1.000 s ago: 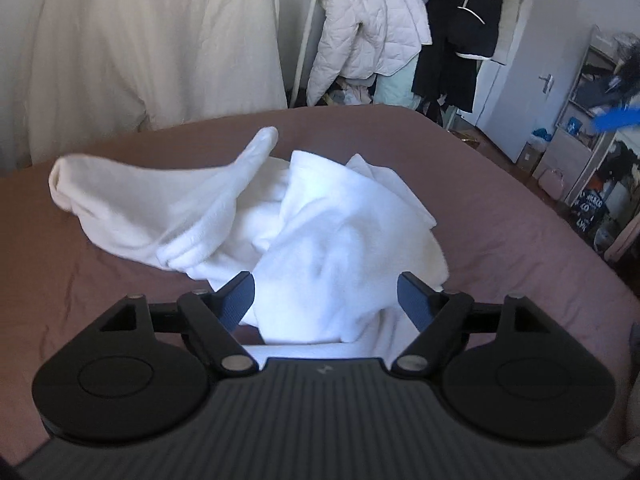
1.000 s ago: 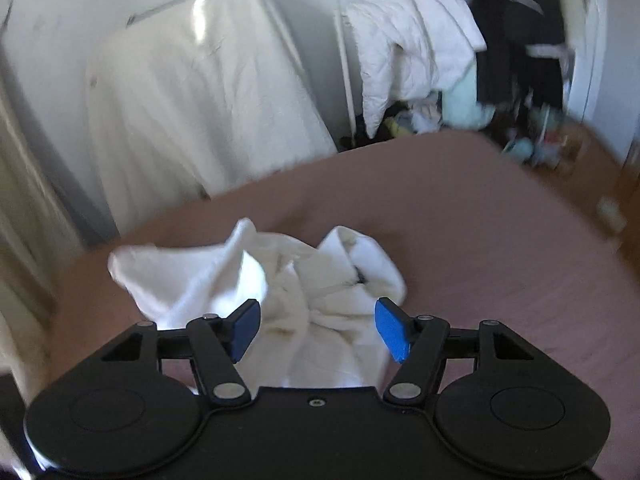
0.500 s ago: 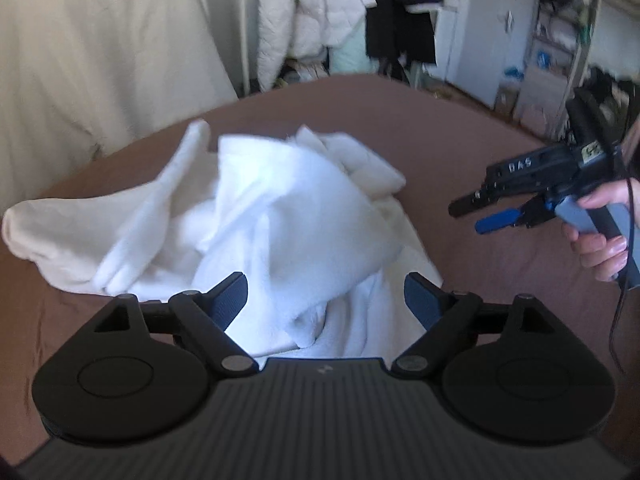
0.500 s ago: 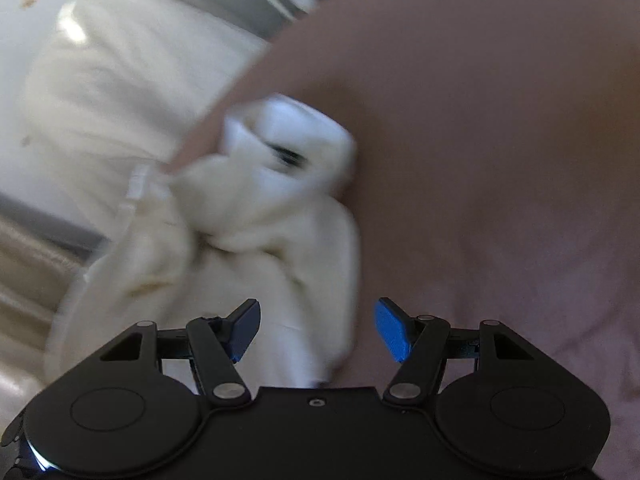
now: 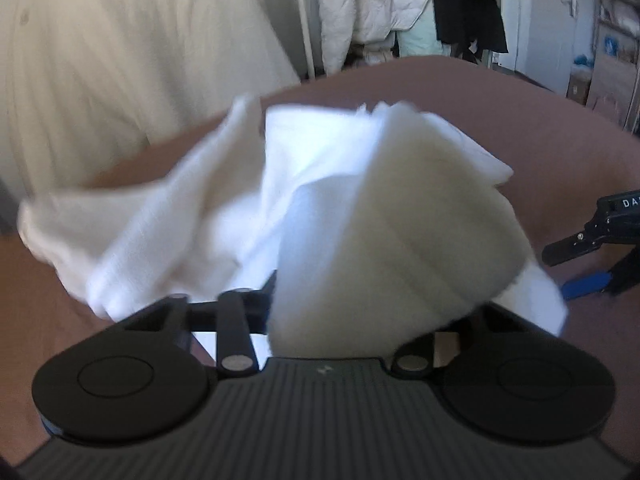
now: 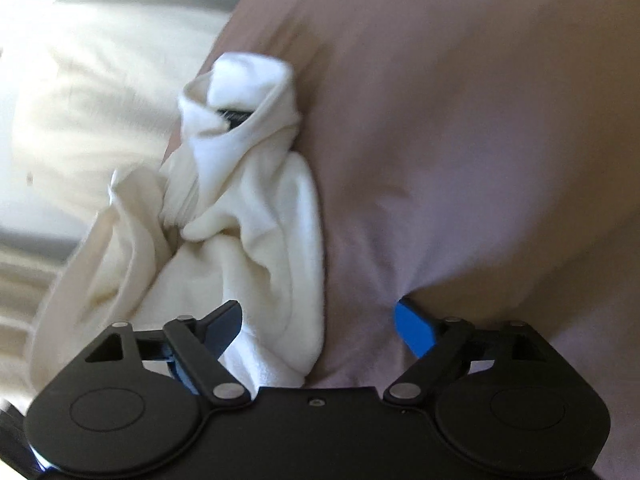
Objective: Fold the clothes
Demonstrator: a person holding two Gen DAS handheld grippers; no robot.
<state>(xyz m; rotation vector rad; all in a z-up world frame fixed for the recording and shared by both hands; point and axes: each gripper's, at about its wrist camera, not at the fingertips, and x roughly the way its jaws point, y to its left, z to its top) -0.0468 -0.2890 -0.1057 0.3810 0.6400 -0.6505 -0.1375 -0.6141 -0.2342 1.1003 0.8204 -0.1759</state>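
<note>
A crumpled white garment (image 5: pixel 340 184) lies on the mauve bedsheet (image 5: pixel 520 120). One thick fold rises straight over my left gripper (image 5: pixel 360 296) and hides both fingertips. The visible left linkage has swung inward, so the jaws look shut on that fold. In the right wrist view the same garment (image 6: pixel 248 240) shows a dark neck label at its far end. My right gripper (image 6: pixel 320 320) is open, with the garment's near edge just inside its left finger. Its blue right finger (image 6: pixel 412 328) presses a crease into the sheet (image 6: pixel 480 160). The right gripper (image 5: pixel 560 268) also shows at the far right of the left wrist view.
A large cream cloth (image 5: pixel 120 60) hangs beyond the bed on the left. A white puffer jacket (image 5: pixel 372 4) and dark coats (image 5: pixel 468 8) hang on a rack behind. A door (image 5: pixel 560 12) and cluttered shelves stand at the far right.
My left gripper's jaws have swung inward on a fold of the garment, which now rises in front of the camera. My right gripper has dropped low onto the sheet beside the garment.
</note>
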